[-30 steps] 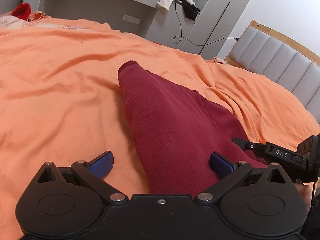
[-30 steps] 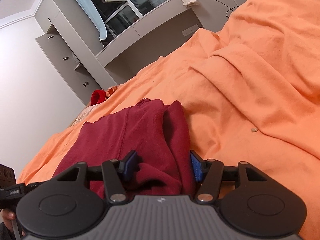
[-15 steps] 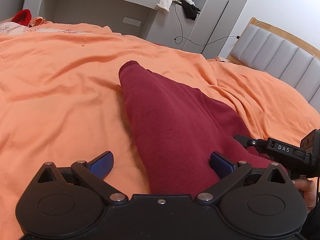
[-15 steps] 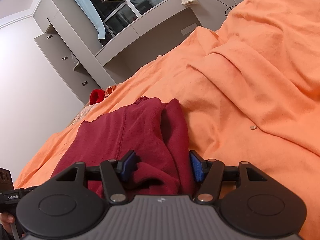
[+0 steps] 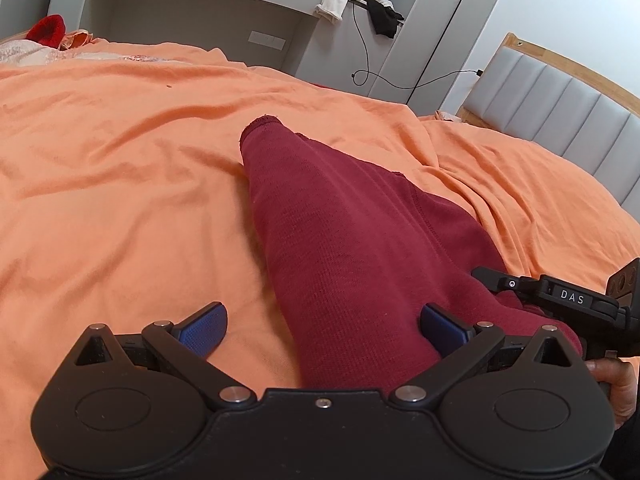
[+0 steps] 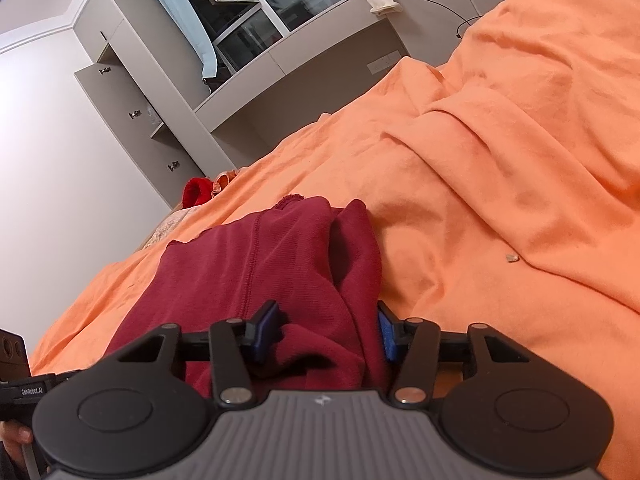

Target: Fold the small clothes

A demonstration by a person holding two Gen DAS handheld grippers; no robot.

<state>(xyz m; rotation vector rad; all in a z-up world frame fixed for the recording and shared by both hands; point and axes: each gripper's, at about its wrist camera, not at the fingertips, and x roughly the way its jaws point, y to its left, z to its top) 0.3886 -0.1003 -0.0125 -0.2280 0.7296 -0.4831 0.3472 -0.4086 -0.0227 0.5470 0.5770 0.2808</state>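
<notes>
light: bright, even | shadows: soft | focus: sharp | edges: fisheye bend, dark corners

The dark red knitted garment (image 5: 340, 240) is matt cloth with a fine ribbed weave and a raised stitched seam; its far edge looks slightly frayed. The orange bed sheet (image 5: 120, 168) under it is soft, matt woven cloth, creased into shallow folds. The left gripper (image 5: 322, 326) has a matt black plastic body with bright metal pivot pins, and its blue fingertips (image 5: 204, 326) carry a fine dotted rubbery texture. The right gripper (image 6: 326, 330) has a grey ribbed plastic cover over black plastic arms. The padded grey headboard (image 5: 560, 108) looks smooth, framed in pale varnished wood.
</notes>
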